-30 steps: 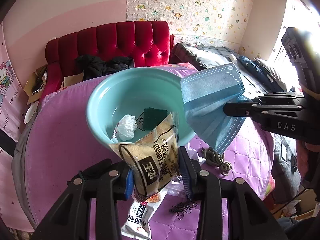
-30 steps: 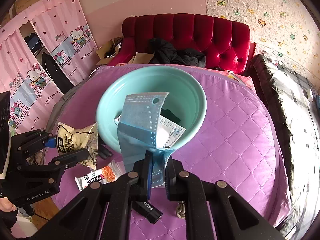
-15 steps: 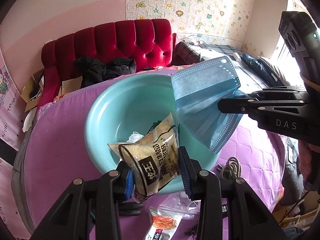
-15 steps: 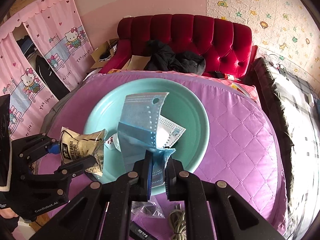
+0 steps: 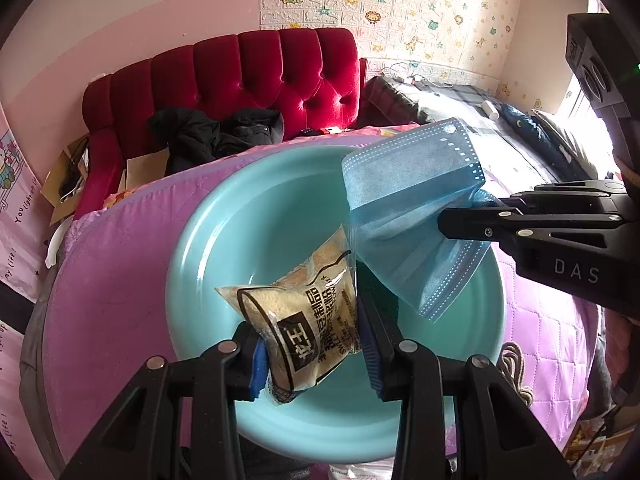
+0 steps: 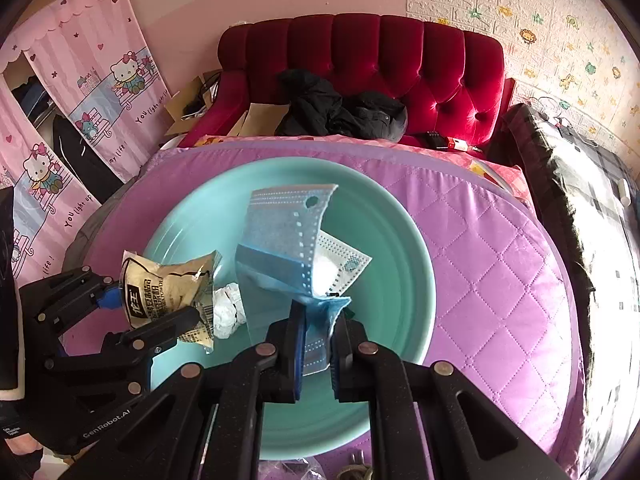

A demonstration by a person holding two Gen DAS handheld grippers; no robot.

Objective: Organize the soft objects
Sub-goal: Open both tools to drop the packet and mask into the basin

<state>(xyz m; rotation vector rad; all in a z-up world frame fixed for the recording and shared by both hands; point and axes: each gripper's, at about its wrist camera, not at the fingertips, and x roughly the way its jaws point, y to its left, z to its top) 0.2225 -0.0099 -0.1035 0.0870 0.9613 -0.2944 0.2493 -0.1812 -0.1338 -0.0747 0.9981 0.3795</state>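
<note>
**Both grippers loaded and held over the basin**

**Left wrist view.** The left gripper (image 5: 312, 344) is clenched on a sealed snack packet (image 5: 308, 320), with blue pads pressing its two sides. The packet stands up between the jaws, long axis running away from the camera and leaning toward the far rim of the teal basin (image 5: 256, 232). The packet hangs over the basin's interior, near its middle. The right gripper (image 5: 448, 222) enters from the right side of the basin, closed on a blue surgical mask (image 5: 412, 208) that fans out over the basin's right half (pleats roughly upright, lower corner hanging inside the rim).

**Right wrist view.** The right gripper (image 6: 316, 332) pinches the mask (image 6: 280, 240) at a bunched lower edge; the jaws are shut tight on the fabric. The mask rises from the jaws over the basin (image 6: 400, 240) centre. The left gripper (image 6: 152, 312) holds the packet (image 6: 168, 292) over the basin's left half. A crumpled white tissue (image 6: 228, 310) already lies in the basin beneath.

**Controlling relation.** Both items sit directly above the basin floor, so release should drop each item inside. Neither hand is clearly nearer.
</note>
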